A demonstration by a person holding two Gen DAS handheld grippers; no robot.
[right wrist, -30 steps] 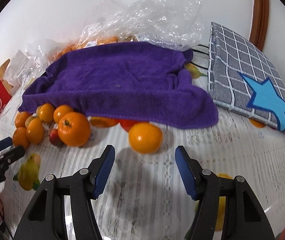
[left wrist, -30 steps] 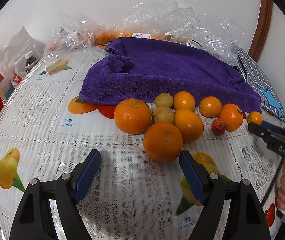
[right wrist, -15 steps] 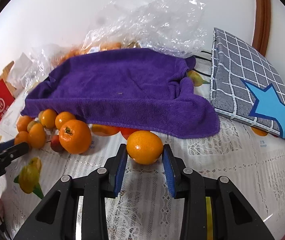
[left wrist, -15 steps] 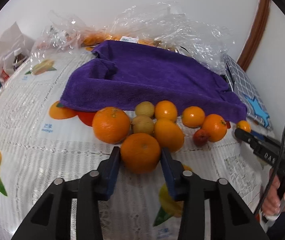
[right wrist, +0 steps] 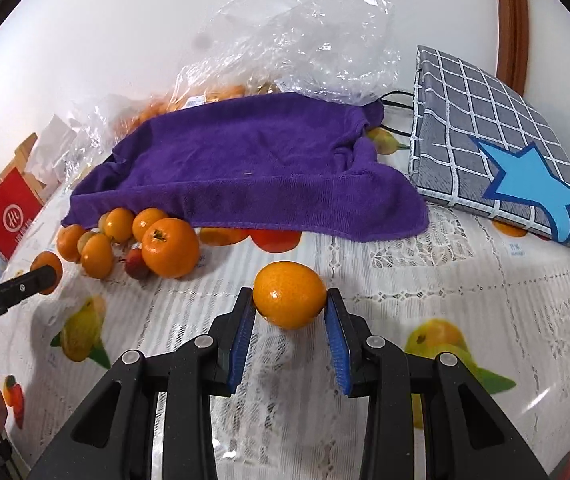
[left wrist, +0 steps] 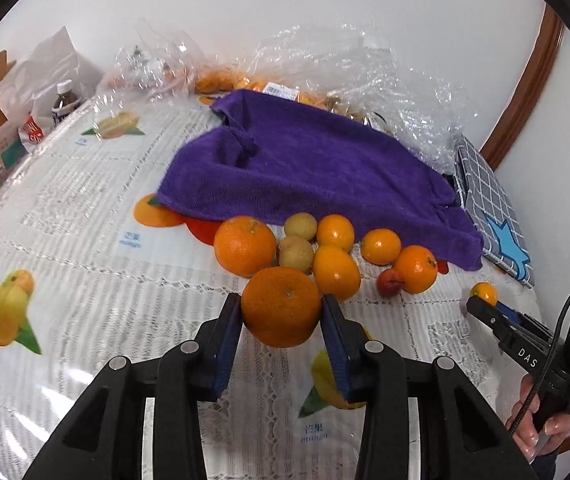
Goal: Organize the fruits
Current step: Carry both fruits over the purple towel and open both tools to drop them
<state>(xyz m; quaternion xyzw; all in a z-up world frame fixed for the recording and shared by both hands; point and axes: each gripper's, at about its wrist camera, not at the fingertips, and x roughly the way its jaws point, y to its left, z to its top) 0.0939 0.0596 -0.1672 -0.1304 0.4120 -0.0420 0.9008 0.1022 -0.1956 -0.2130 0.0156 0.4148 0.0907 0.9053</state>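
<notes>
Surface [left wrist: 85, 216] with white lace cloth and fruit prints carries everything. On it, a rumpled purple terry towel [left wrist: 317, 168] lies across the middle, crinkled clear plastic bags [right wrist: 305, 40] behind it, and a grey checked pad with a blue star [right wrist: 497, 160] to the right.

Loose pile of orange and yellow-green citrus [left wrist: 309, 240] sits just at the towel's front edge, plus one small red fruit [left wrist: 391, 282] beside it.

My left gripper [left wrist: 281, 320] has its blue-padded fingers [left wrist: 227, 344] pinching the large round orange [left wrist: 281, 306] at the pile's near end; it is touching or nearly touching its neighbours. My right gripper [right wrist: 289, 312] pinches a smaller glossy orange mandarin [right wrist: 289, 294] that sits alone, apart from the pile, in front of the towel hem.

Risks, my call: both fruits are round and smooth and held near the finger ends, so a loose squeeze could let either roll out on lift. Lifting the big orange could nudge the adjacent fruits and set the pile rolling. Too hard a squeeze may bruise the mandarin. I can't tell whether either fruit is off the surface yet.
</notes>
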